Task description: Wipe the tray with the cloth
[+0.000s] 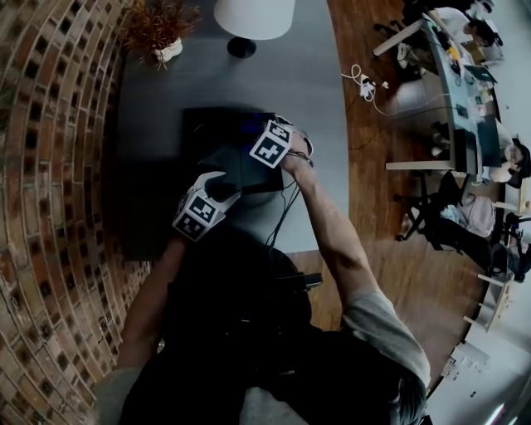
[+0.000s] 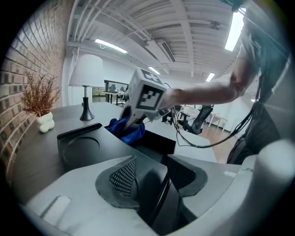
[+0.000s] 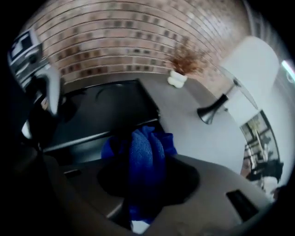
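Observation:
A black tray (image 1: pixel 207 133) with a round recess (image 2: pixel 82 148) lies on the dark table. My left gripper (image 1: pixel 222 189) is at the tray's near corner, and in the left gripper view (image 2: pixel 153 174) its jaws are shut on the tray's raised rim (image 2: pixel 162 203). My right gripper (image 1: pixel 264 138) points steeply down over the tray's far side and is shut on a bunched blue cloth (image 3: pixel 145 154). The cloth (image 2: pixel 128 130) hangs from the right gripper (image 2: pixel 130 120) onto the tray (image 3: pixel 110 110). Its lower end is hidden behind the right gripper's (image 3: pixel 146 184) body.
A white-shaded lamp (image 1: pixel 253 17) and a dried plant in a white pot (image 1: pixel 158 33) stand at the table's far end. A brick wall (image 1: pixel 50 166) runs along the left. Cables (image 1: pixel 286 207) trail off the table's right edge. Desks and chairs (image 1: pixel 456 124) stand beyond.

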Available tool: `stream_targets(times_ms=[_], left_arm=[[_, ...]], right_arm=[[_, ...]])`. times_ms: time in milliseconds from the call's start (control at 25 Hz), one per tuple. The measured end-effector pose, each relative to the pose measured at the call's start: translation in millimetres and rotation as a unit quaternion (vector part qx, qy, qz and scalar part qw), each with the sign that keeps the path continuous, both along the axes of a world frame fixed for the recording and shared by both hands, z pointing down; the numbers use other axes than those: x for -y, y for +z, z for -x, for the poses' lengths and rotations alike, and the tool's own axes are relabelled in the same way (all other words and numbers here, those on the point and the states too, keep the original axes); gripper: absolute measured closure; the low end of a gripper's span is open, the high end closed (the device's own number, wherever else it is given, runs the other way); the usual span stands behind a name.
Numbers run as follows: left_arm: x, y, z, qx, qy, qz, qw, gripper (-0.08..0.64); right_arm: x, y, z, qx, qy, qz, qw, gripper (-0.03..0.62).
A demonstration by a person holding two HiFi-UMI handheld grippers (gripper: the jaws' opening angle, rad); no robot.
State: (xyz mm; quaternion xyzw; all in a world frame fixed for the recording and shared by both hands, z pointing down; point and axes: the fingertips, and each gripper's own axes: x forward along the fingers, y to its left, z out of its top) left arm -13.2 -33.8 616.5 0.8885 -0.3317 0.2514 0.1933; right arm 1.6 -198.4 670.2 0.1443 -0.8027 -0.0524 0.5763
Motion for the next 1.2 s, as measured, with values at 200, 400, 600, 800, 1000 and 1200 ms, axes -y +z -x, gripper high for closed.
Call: stream_targets(times_ms=[200, 400, 600, 800, 1000, 1200], left_arm=[[0, 0, -1, -0.002, 0.000, -0.001, 1.0000, 0.347], [0, 0, 1, 0.000, 0.001, -0.003, 1.0000, 0.347], [1, 0, 0, -0.001, 0.001, -0.004, 1.0000, 0.348], [0, 1, 0, 0.002, -0.002, -0.001, 1.0000, 0.350], [2, 2, 0, 0.003, -0.003, -0.002, 1.0000, 0.353], [0, 2, 1, 0.001, -0.007, 0.001, 1.0000, 0.353]], right_arm=[[-9, 26, 19, -0.024, 0.011, 0.017, 0.999, 0.449], [-21, 19, 23, -0.016, -0.093, 0.017, 0.995, 0.451], [-37, 25, 30, -0.011, -0.130, 0.023, 0.991, 0.453], [-120, 24, 7, -0.079, -0.317, 0.085, 0.941, 0.453], [-165, 25, -38, -0.185, -0.504, 0.106, 0.837, 0.454], [-23, -2, -2, -0.051, -0.093, 0.025, 0.994, 0.453]])
